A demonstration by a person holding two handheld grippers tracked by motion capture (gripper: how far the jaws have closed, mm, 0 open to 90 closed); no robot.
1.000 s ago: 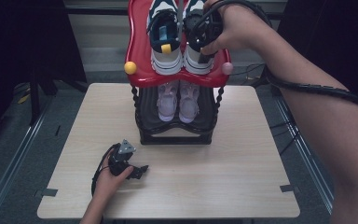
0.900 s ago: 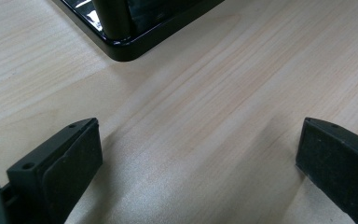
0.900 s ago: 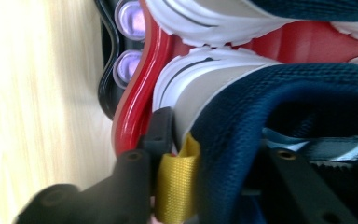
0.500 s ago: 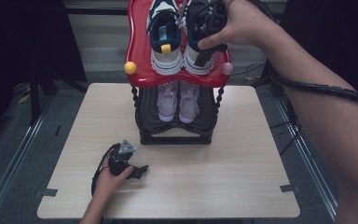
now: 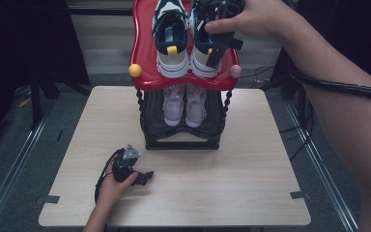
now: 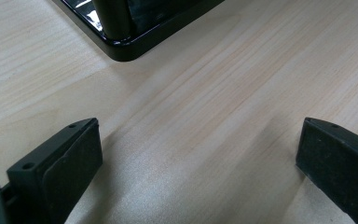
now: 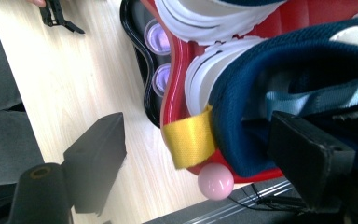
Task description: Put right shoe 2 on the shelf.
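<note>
Two navy-and-white sneakers stand on the red top shelf [image 5: 142, 53] of a shoe rack, heels toward me. My right gripper [image 5: 211, 50] hovers over the heel of the right sneaker [image 5: 200, 63]. Its jaws have just been opening. In the right gripper view the gripper [image 7: 200, 158] stands open: the navy heel [image 7: 279, 70] and its yellow pull tab [image 7: 189, 137] lie between the jaws, and the left one is clear of the shoe. My left gripper [image 5: 142, 176] rests on the table in front of the rack, its jaws [image 6: 198, 154] wide open over bare wood.
The left sneaker [image 5: 171, 38] sits beside the right one. A lilac pair [image 5: 186, 101] fills the black lower shelf. A yellow ball [image 5: 135, 70] and a pink ball [image 5: 235, 71] cap the front corners. The rack's black base [image 6: 121, 46] lies just ahead of the left gripper. The wooden table [image 5: 251, 164] has room all round.
My right hand has lifted a little above the right sneaker's heel and its jaws have spread apart. The left hand and gripper have stayed put.
</note>
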